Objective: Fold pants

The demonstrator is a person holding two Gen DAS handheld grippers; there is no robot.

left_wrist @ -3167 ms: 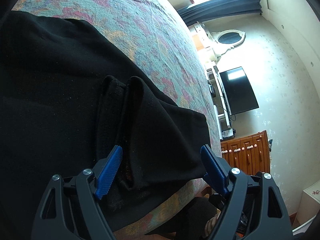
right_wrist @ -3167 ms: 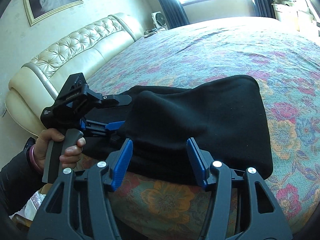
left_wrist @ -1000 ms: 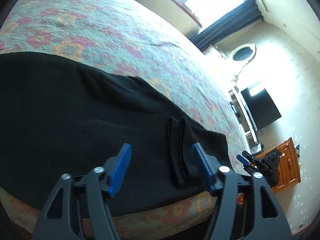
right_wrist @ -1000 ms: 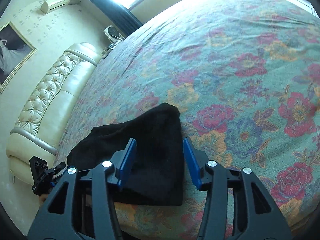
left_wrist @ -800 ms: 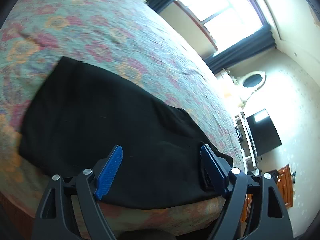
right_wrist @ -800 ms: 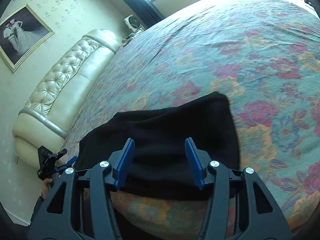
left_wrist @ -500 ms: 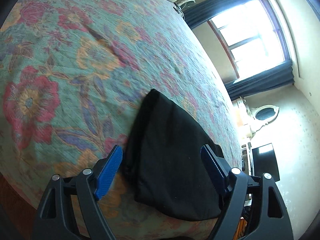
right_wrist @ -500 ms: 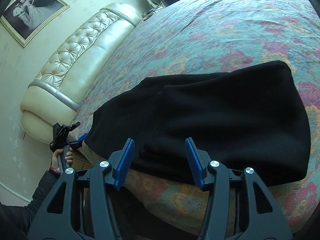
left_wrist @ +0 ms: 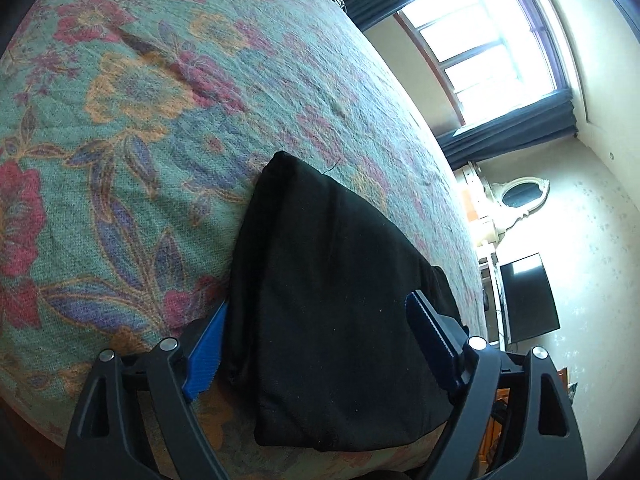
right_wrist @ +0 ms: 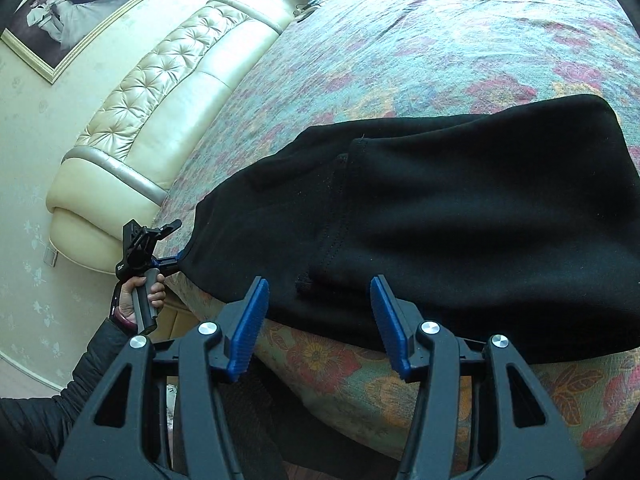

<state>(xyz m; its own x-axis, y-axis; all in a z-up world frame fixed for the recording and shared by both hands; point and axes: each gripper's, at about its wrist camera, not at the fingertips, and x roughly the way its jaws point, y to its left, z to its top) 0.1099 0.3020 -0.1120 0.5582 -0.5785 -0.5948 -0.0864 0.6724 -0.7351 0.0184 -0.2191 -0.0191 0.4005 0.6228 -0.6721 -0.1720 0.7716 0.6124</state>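
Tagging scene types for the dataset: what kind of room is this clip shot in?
Most likely a home bedroom. A large bed with a floral bedspread fills both views, a tufted cream headboard stands at one end, and a curtained window and a wall-mounted TV sit beyond it.

The pants (right_wrist: 460, 220) are showing matt black knit cloth; the bedspread (left_wrist: 160, 120) is looking coarsely woven; the headboard (right_wrist: 168, 92), upper left, is gleaming like tufted leather.

The black pants (right_wrist: 460, 216) are laid folded near the edge of the floral bedspread (right_wrist: 460, 52), one layer stacked on another, a stitched hem seen across the top layer.
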